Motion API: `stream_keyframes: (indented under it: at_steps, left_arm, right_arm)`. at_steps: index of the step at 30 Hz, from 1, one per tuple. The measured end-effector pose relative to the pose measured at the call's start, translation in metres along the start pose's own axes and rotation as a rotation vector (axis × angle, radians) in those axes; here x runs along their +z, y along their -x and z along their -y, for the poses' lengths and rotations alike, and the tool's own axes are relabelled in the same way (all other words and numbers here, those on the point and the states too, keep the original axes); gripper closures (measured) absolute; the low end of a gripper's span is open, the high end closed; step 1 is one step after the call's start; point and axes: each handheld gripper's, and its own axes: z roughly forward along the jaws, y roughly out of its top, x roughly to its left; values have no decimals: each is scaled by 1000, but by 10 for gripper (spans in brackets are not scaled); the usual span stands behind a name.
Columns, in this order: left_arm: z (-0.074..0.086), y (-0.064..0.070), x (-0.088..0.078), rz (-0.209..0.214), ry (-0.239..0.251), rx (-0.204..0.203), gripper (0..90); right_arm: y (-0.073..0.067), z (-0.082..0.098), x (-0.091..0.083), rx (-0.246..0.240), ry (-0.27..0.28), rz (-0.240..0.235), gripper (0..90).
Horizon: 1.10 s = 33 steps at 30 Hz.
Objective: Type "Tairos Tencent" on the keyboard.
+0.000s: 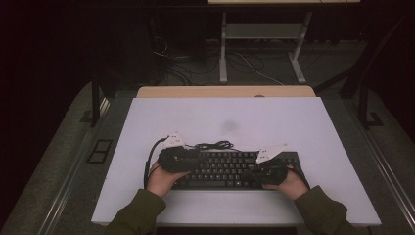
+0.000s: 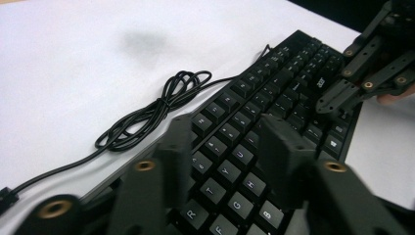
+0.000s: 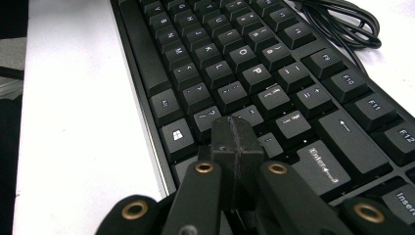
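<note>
Item: black keyboard [image 1: 235,169], flat on white counter [image 1: 225,117], cable [image 2: 151,110] coiled behind. Left hand-held gripper [image 2: 227,147] jaws apart above the letter keys; right hand-held gripper [image 3: 236,142] jaws together over the lower right keys. Key-pressing apparently under way, extent unclear.

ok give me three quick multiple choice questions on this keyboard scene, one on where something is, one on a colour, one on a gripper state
1. Where does the coiled cable lie?
A. on the white table just beyond the keyboard
B. on top of the keys
C. on the floor

2. What colour is the keyboard?
A. white
B. black
C. red

3. How do the jaws of the right gripper stand?
A. wide apart
B. clamped on the cable
C. pressed together with nothing between them

Answers:
1. A, the left gripper view shows the bundle on the bare table beside the keyboard's far edge.
2. B, its frame and keys are black in every view.
3. C, the right gripper view shows the two tips meeting over the keys.
</note>
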Motion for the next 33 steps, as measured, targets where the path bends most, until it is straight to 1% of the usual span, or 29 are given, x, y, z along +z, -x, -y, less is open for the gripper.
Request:
stream_keyframes:
  at_steps: [1, 2, 3, 4, 5, 8, 10, 12, 13, 14, 18, 19, 20, 23, 28, 30, 33]
  left_arm:
    - [-1, 0, 1, 0, -6, 4, 604]
    - [-2, 0, 3, 3, -9, 6, 604]
    - [-2, 0, 4, -1, -14, 7, 666]
    - [-2, 0, 5, -6, -22, 10, 666]
    - [-1, 1, 6, -3, -24, 7, 705]
    - [0, 2, 10, -3, -53, 8, 797]
    - [1, 2, 12, 1, -68, 12, 843]
    - [1, 3, 14, -4, -82, 15, 889]
    - [1, 3, 15, -4, -93, 17, 889]
    - [2, 3, 16, -2, -93, 10, 890]
    - [3, 2, 18, -5, -127, 15, 890]
    - [4, 2, 19, -6, -133, 10, 890]
    - [4, 2, 20, -6, -144, 22, 890]
    - [6, 3, 22, -8, -158, 19, 890]
    - [7, 1, 22, -21, -173, 25, 890]
    - [7, 1, 23, -25, -172, 14, 890]
    - [8, 1, 23, -28, -176, 12, 891]
  right_arm:
    - [0, 0, 0, 1, 0, 0, 893]
    - [0, 0, 0, 1, 0, 0, 893]
    - [0, 0, 0, -1, 0, 1, 893]
    - [0, 0, 0, -1, 0, 1, 893]
    - [0, 0, 0, -3, 0, 1, 893]
    - [0, 0, 0, 0, 0, 1, 893]
    - [0, 0, 0, 0, 0, 1, 892]
    - [0, 0, 0, -4, 0, 1, 893]
    - [0, 0, 0, -4, 0, 1, 893]
    - [0, 0, 0, 0, 0, 0, 893]
    - [0, 0, 0, -3, 1, 1, 893]
    - [0, 0, 0, -3, 1, 1, 893]
    - [0, 0, 0, -3, 1, 1, 893]
    - [0, 0, 0, -5, 0, 2, 893]
    - [0, 0, 0, -3, 1, 1, 893]
    - [0, 0, 0, -2, 1, 1, 893]
    - [0, 0, 0, -3, 1, 2, 893]
